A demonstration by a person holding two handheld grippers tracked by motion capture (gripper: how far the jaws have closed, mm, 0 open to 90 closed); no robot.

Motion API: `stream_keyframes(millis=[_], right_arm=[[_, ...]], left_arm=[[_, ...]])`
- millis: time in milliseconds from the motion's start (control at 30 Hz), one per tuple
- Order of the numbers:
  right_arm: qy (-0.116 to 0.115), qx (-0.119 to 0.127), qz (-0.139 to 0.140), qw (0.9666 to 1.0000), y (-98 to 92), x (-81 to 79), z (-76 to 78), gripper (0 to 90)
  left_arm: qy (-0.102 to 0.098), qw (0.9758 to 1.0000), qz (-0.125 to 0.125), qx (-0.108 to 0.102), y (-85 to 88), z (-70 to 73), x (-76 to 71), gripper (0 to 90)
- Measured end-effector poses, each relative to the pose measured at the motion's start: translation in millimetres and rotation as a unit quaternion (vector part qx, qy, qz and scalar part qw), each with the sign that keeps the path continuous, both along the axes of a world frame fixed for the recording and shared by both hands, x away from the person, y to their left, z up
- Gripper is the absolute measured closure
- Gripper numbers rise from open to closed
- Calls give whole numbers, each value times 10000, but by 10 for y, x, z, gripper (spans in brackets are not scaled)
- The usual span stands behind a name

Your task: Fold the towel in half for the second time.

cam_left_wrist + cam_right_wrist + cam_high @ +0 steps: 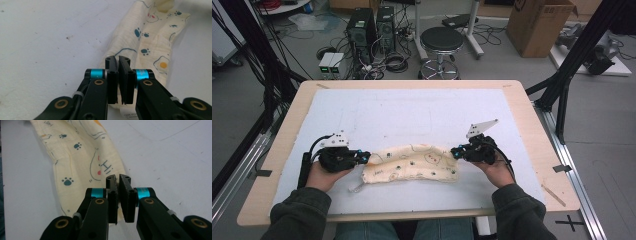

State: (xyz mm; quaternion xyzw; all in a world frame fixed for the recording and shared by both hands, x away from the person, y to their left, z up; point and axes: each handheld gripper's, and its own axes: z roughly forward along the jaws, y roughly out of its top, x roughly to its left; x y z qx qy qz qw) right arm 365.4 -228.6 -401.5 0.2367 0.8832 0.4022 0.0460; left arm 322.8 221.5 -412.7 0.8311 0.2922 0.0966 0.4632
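Note:
A cream cloth [412, 162] printed with paw prints and small drawings lies folded into a long strip across the near part of the white mat [412, 110]. My left gripper [368, 158] is at the strip's left end, my right gripper [454, 152] at its right end. In the left gripper view the jaws of my left gripper [118, 58] stand pressed together with the cloth [150, 37] running up from between them. The right gripper view shows my right gripper [118, 177] the same way, with the cloth [75, 157] pinched at its edge. A white label [130, 115] hangs below the left jaws.
The mat covers most of a wooden table [287, 130]. A thin wooden stick [554, 195] lies at the table's front right corner. On the floor beyond stand a black stool [442, 40], computer towers [362, 27] and a cardboard box [537, 25].

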Motion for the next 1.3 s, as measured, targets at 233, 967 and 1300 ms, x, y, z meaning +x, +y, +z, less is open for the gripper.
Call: stream_keyframes(millis=[233,967,1300], right_arm=[[-66,78,91,9999,-5,-92,34,855],[111,-174,254,9995,-45,-344,-167,852],[177,-199,242,9994,-76,-378,-221,852]], left_arm=[[-50,9999,-75,64,0,9,-58,853],[-64,9991,-216,355,55,-120,-330,853],[-32,9988,-226,428,64,-187,-403,856]])
